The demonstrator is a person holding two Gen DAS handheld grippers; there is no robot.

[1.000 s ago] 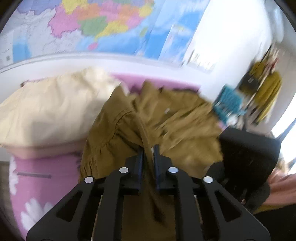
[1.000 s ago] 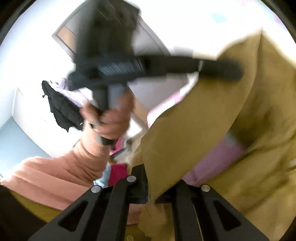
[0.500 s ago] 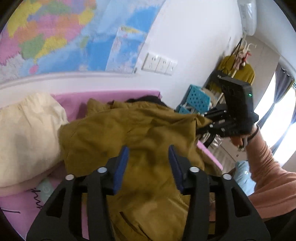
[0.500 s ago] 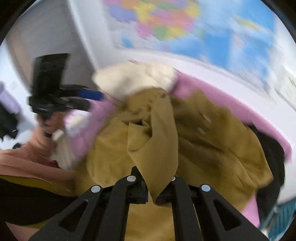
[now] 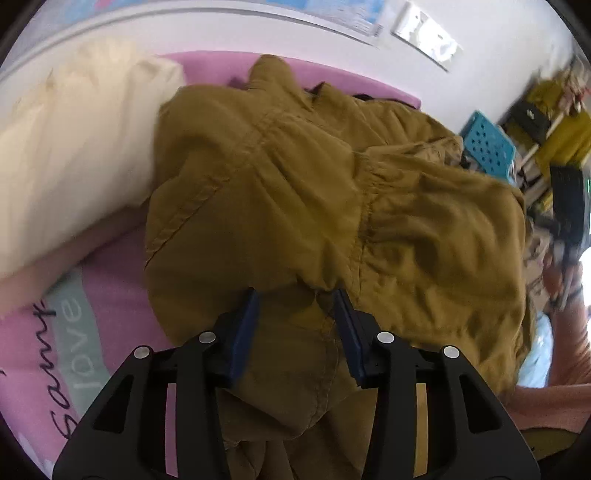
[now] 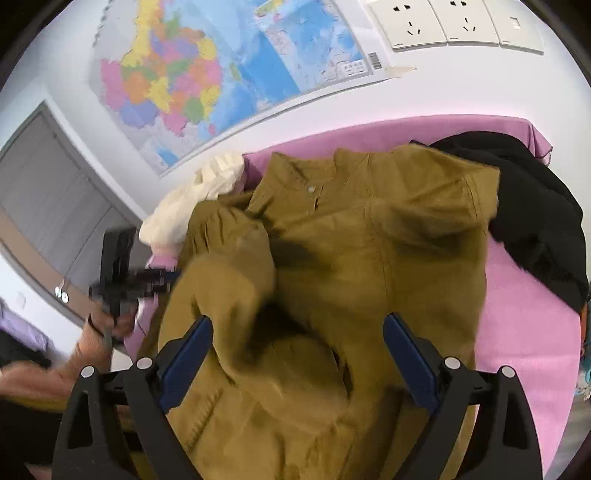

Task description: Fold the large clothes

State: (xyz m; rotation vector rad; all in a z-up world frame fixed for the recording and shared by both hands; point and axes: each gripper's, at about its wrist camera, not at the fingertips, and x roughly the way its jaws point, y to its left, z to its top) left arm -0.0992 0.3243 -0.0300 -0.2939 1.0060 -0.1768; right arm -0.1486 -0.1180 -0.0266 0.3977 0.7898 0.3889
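On the left in our left wrist view we see a cream pillow (image 5: 70,147) lying on the pink bedsheet (image 5: 110,295), its edge touching the mustard-brown shirt (image 5: 295,192) that fills the middle of the bed. The shirt lies rumpled, with a sleeve or side panel folded over the body. Our left gripper (image 5: 295,317) sits low over the near hem with its jaws parted to a moderate gap; cloth bulges between and over the blue pads (image 5: 245,332), but we see no pinch on it. To the right of the shirt stand a turquoise perforated crate (image 5: 487,147) and, at the edge, our right hand with the other tool, blurred.

In the right wrist view, our left hand (image 6: 107,325) holds its tool at the far left, blurred. Next comes the cream pillow (image 6: 192,206), then the shirt (image 6: 369,240) with its collar and 1 pale button toward the wall map (image 6: 221,74). Our right gripper (image 6: 297,354) hangs above the shirt's lower part, jaws spread wide and holding nothing. A black garment (image 6: 535,214) lies on the sheet just beside the shirt's right shoulder, and 3 white wall sockets (image 6: 454,22) sit above.
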